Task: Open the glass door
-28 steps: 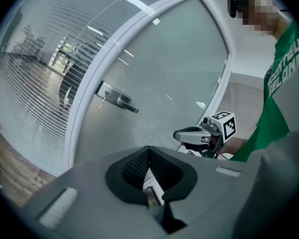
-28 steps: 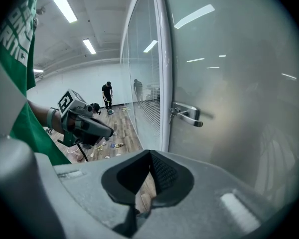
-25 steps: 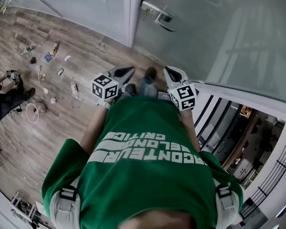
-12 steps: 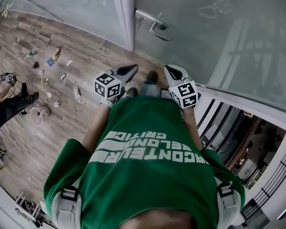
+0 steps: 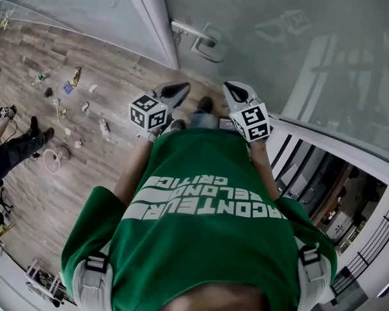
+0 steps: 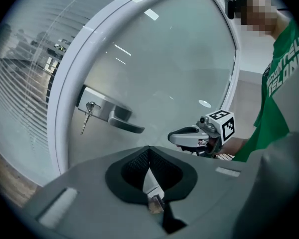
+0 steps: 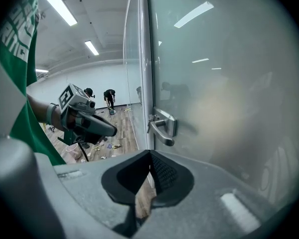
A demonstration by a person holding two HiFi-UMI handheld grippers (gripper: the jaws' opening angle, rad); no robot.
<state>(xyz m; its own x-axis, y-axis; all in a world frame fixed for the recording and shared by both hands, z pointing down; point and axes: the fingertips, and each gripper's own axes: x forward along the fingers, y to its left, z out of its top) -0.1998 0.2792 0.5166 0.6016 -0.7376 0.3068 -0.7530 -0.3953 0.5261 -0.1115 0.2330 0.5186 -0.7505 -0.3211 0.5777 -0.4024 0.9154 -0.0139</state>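
The frosted glass door (image 5: pixel 292 37) stands shut in front of me, with a silver lever handle (image 5: pixel 200 43) near its white frame (image 5: pixel 149 11). In the left gripper view the handle (image 6: pixel 120 122) has a key (image 6: pixel 87 112) hanging in its lock. The right gripper view shows the handle (image 7: pixel 162 128) straight ahead. My left gripper (image 5: pixel 179 87) and right gripper (image 5: pixel 228 86) are held side by side below the handle, both shut and empty, touching nothing. Each sees the other: the right gripper (image 6: pixel 189 135), the left gripper (image 7: pixel 100 127).
Several small items (image 5: pixel 68 86) lie scattered on the wooden floor at the left, where a person (image 5: pixel 10 149) is. A glass wall with blinds (image 6: pixel 25 73) adjoins the door frame. A railing and stairwell (image 5: pixel 324 186) lie at the right.
In the head view the door handle has drifted left and lower, nearer to the grippers. Both grippers stay shut and have risen only slightly.
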